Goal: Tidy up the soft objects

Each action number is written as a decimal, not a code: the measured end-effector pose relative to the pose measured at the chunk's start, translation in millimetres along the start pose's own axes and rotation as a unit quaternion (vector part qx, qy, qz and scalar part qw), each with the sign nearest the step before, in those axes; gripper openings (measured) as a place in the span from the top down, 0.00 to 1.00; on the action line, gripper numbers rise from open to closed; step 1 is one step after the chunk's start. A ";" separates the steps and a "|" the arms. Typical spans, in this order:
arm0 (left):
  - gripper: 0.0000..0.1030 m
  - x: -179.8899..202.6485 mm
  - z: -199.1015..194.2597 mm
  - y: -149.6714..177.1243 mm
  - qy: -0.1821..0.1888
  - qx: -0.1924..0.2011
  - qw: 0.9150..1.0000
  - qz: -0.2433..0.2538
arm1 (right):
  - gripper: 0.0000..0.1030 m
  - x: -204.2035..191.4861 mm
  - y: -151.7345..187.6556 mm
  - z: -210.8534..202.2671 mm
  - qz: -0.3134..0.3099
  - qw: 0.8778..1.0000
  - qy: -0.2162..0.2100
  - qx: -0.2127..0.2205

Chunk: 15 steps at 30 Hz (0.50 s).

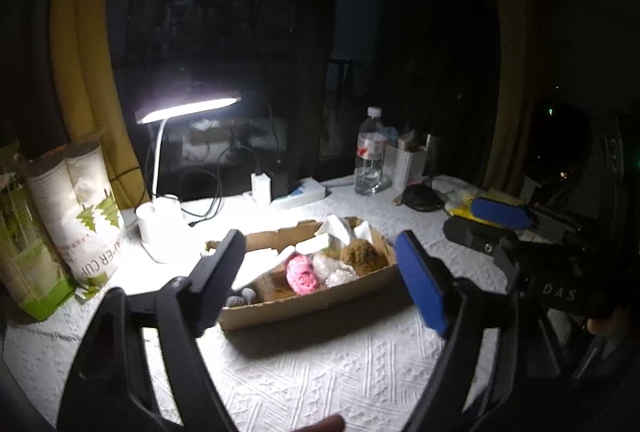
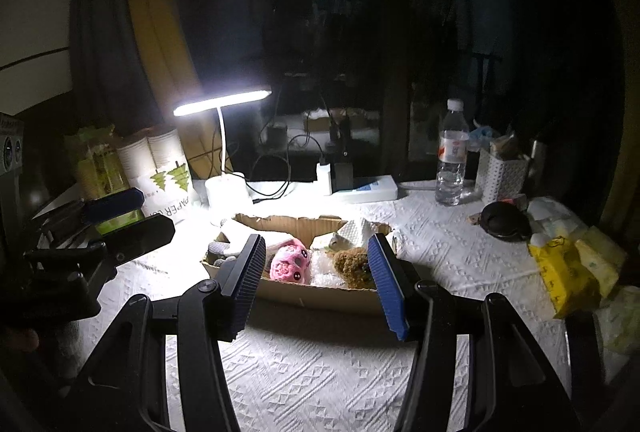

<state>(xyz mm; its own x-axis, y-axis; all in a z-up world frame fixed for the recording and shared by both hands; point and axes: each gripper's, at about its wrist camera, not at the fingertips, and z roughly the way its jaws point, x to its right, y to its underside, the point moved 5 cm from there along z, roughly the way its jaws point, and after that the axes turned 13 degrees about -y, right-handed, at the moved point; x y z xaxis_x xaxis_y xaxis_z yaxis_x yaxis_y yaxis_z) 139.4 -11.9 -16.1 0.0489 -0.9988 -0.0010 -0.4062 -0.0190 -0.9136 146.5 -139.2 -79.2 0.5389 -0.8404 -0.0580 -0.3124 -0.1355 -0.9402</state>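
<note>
Soft things: a pink plush toy with dark bead eyes, a brown fuzzy ball, crinkly clear bubble wrap, white foam pieces and a grey knitted item, all lying in the cardboard box.
Box: a shallow, open-topped cardboard tray with ragged torn walls, sitting near the middle of the table on a white embossed cloth; the pink toy is in the middle, the brown ball to its right, the bubble wrap between them, the foam toward the far right corner.
Left hand-held gripper: spread wide, holding nothing, raised in front of the near wall of the box.
Right hand-held gripper: spread wide too, holding nothing, facing the same near wall; blue ribbed pads show on its fingers.
Open room: bare cloth lies between the box and the near table edge.
Far edge: a lit desk lamp, a power strip with plugs, and a water bottle stand along it.
Left side: a sleeve of paper cups stands upright.
Right side: a yellow tissue pack lies well apart from the box.
</note>
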 end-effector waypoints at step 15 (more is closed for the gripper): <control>0.06 8.7 -56.4 -17.9 -0.027 0.037 0.999 0.011 | 0.33 -9.8 -7.7 -64.7 0.001 0.997 0.059 0.041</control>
<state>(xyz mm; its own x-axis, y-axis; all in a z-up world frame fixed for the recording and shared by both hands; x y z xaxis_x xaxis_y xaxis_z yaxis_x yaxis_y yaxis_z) 95.6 -22.7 23.2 0.0907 -0.9950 -0.0421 -0.3398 0.0088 -0.9405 93.1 -164.0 -49.7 0.4415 -0.8969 -0.0237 -0.2449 -0.0950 -0.9649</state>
